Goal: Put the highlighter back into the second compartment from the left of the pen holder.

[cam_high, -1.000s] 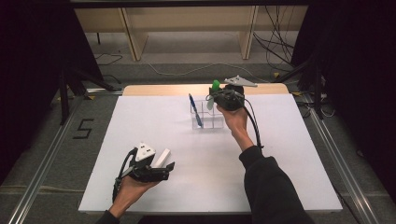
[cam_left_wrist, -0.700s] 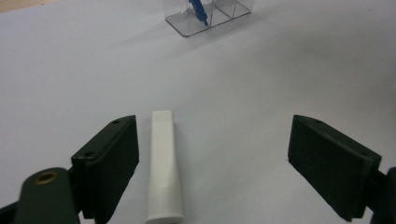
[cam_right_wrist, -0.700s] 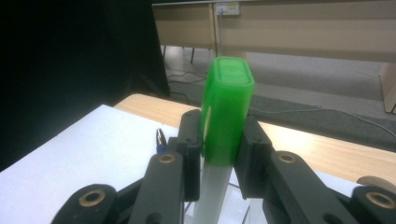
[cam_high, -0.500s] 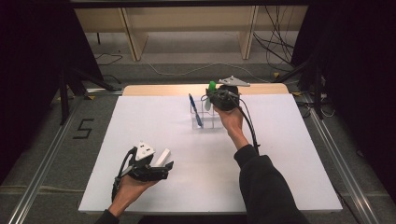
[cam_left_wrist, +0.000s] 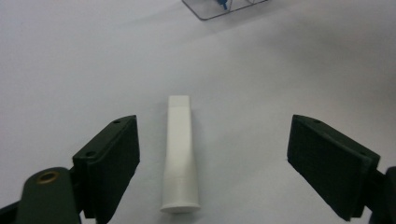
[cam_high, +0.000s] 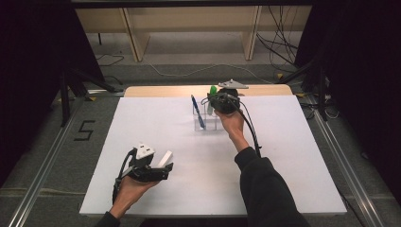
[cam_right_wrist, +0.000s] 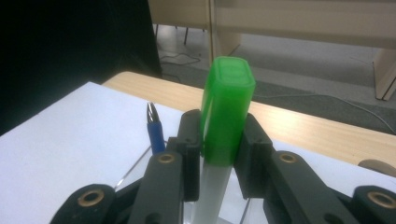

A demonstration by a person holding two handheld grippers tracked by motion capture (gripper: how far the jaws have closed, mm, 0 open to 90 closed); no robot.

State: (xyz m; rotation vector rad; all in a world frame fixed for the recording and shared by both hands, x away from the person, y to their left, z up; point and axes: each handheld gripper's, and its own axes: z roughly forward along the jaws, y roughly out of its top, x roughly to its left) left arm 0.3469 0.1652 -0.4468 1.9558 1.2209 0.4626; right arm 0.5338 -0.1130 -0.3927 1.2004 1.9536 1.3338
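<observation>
Gripping green-capped marker (cam_right_wrist: 226, 121), right gripper (cam_right_wrist: 217, 140) jaws clamped; left gripper (cam_left_wrist: 233, 163) jaws wide around white cap (cam_left_wrist: 180, 154); no legible writing.

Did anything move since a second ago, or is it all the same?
Almost nothing changed. The right gripper stays shut on the green-capped marker above the clear holder, maybe a touch farther along the table. The left gripper stays open around the white piece lying on the table, not touching it. The blue pen is in the holder as before.
</observation>
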